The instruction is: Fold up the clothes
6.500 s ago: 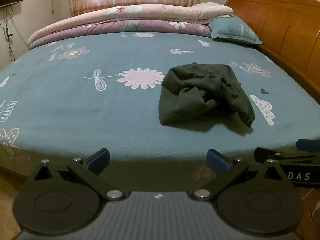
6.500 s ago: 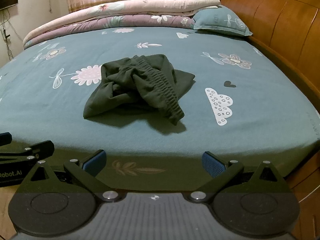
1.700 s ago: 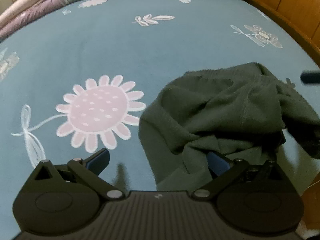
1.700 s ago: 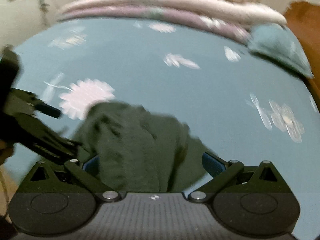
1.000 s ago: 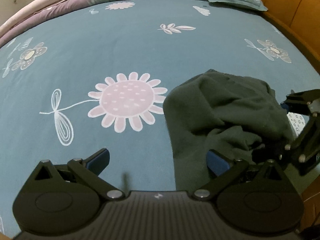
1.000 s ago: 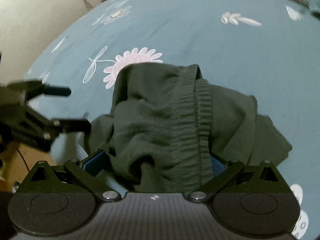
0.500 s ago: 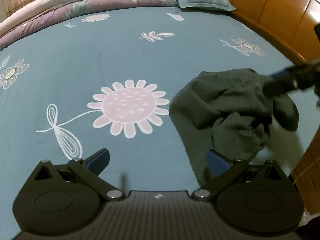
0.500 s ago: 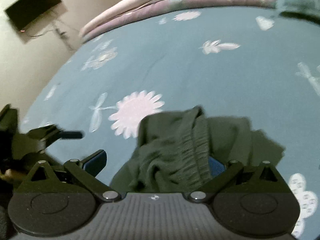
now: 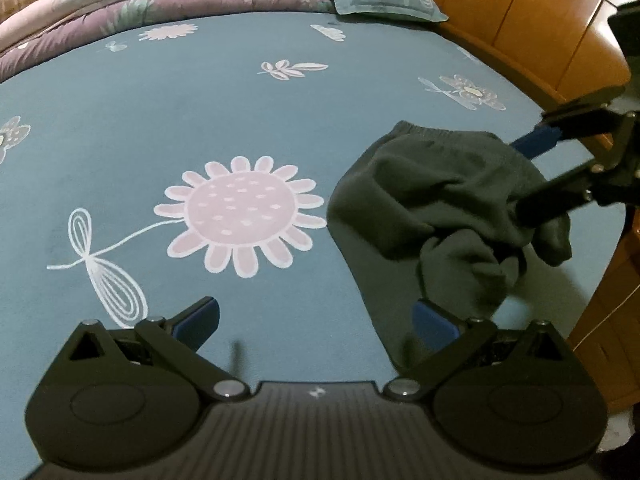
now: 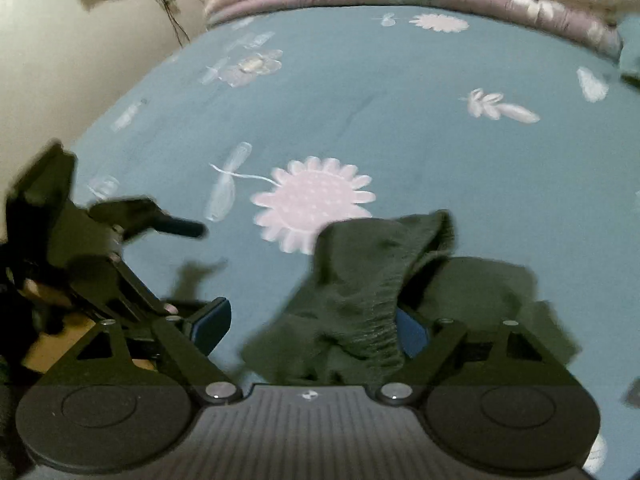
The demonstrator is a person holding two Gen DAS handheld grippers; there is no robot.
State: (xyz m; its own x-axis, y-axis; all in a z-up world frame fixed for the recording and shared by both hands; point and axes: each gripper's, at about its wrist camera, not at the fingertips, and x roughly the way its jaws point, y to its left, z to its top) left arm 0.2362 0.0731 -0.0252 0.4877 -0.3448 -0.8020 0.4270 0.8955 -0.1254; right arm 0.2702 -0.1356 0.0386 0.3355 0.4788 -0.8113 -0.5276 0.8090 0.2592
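Shorts [image 9: 436, 196], dark green and crumpled, lie in a heap near the right edge of the bed [image 9: 240, 120], just beside the big pink flower print [image 9: 240, 208].

Your right tool [image 10: 312, 322] sits spread wide with the ribbed waistband [image 10: 380, 312] bunched between its fingers, cloth draped over the right one; from the left view part of the heap looks raised. Whether it grips anything, you cannot tell.

Your left tool [image 9: 316, 316] is spread too, holding nothing, low over the sheet beside the heap's near edge.

Handling: soft knit, light, floppy. It will sag and drag folds along, not slide stiffly. The elastic waistband is the thickest, firmest part, so pinch there, one tool at each end, to pull it flat.
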